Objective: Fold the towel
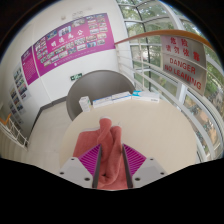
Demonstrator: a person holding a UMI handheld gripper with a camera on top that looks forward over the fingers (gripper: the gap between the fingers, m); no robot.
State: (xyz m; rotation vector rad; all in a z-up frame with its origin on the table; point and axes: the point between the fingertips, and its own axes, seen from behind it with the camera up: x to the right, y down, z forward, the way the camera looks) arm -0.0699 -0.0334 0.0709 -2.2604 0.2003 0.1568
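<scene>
Gripper (109, 170) clenched on pink towel (108, 150), towel bunched between magenta pads (92, 157), raised above pale floor (60, 125), red danger sign (183, 58) on window beyond

A pale tabletop (55, 125) runs ahead toward a white curved counter (100, 88) that stands at its far end. On the counter's near edge lies a small light-blue object (120, 96), too small to identify. Behind the counter, a wall carries a long magenta poster board (72, 42) filled with small pictures and text. To the right, large windows (170, 50) look out on greenery, and one pane bears red lettering (183, 58) reading "DANGER". A curved orange-brown band (150, 38) arcs across the glass.
</scene>
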